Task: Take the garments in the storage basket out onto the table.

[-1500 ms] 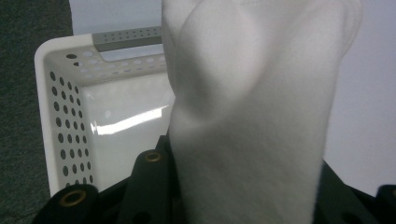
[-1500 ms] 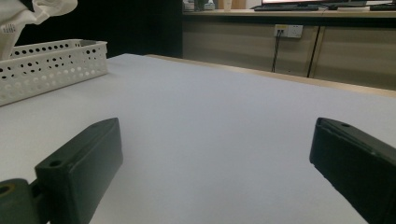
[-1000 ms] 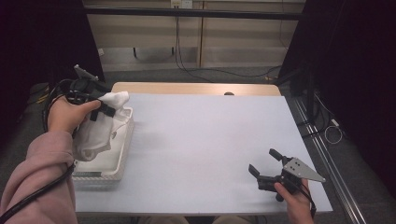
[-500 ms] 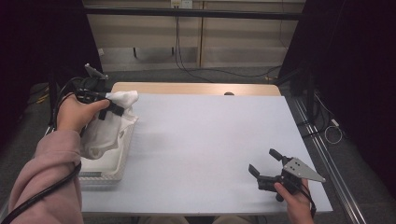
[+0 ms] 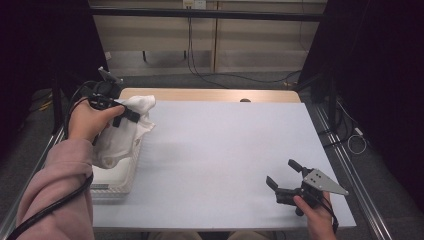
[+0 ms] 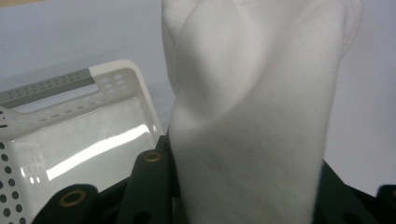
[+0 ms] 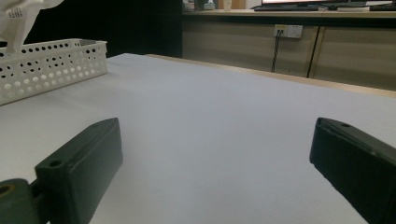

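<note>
A white cloth (image 5: 125, 137) hangs bunched over the far end of a white perforated basket (image 5: 117, 186) at the table's left edge. My left gripper (image 5: 127, 115) is shut on the cloth's upper part, a hand in a pink sleeve behind it. In the left gripper view the cloth (image 6: 252, 116) rises thick between the two black jaws of the left gripper (image 6: 238, 196), with the basket's rim (image 6: 116, 70) below and to the left. My right gripper (image 5: 282, 172) rests low at the front right, open, and its jaws (image 7: 215, 154) have nothing between them.
The pale table top (image 5: 225, 145) stretches between the two hands. In the right gripper view the basket (image 7: 51, 60) stands far off at the left, with the cloth (image 7: 23, 11) above it. A wooden strip and cables lie beyond the far edge.
My left hand has carried the cloth a little to the right and up, so more of it hangs over the basket's inner edge. The right gripper has not moved.
</note>
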Available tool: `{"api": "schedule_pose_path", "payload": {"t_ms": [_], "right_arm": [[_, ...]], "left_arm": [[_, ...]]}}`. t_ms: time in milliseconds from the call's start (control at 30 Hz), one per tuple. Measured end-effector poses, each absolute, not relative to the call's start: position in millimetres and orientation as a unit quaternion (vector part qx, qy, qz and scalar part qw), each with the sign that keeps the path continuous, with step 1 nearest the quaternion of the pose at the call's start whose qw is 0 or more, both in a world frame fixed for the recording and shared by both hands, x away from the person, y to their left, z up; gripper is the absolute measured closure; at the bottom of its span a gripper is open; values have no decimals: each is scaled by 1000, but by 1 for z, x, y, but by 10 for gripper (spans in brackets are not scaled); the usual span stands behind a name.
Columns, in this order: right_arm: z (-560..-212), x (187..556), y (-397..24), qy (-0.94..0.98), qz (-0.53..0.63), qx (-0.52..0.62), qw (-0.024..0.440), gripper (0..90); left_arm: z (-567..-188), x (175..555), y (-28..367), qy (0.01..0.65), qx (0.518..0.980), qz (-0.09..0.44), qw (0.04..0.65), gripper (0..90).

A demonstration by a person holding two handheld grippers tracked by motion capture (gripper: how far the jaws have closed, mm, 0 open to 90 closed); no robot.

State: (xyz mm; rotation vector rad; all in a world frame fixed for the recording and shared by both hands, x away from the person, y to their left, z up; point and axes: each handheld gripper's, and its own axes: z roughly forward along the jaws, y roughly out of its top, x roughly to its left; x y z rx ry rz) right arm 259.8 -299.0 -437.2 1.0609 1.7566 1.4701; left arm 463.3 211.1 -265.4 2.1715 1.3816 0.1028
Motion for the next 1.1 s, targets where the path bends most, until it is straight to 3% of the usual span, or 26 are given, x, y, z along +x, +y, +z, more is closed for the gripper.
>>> {"api": "schedule_pose_path", "payload": {"t_ms": [1100], "right_arm": [[-437,260,-299,664,554,400,304,23]], "left_arm": [[-272,465,174,487,820,37,300,647]]}}
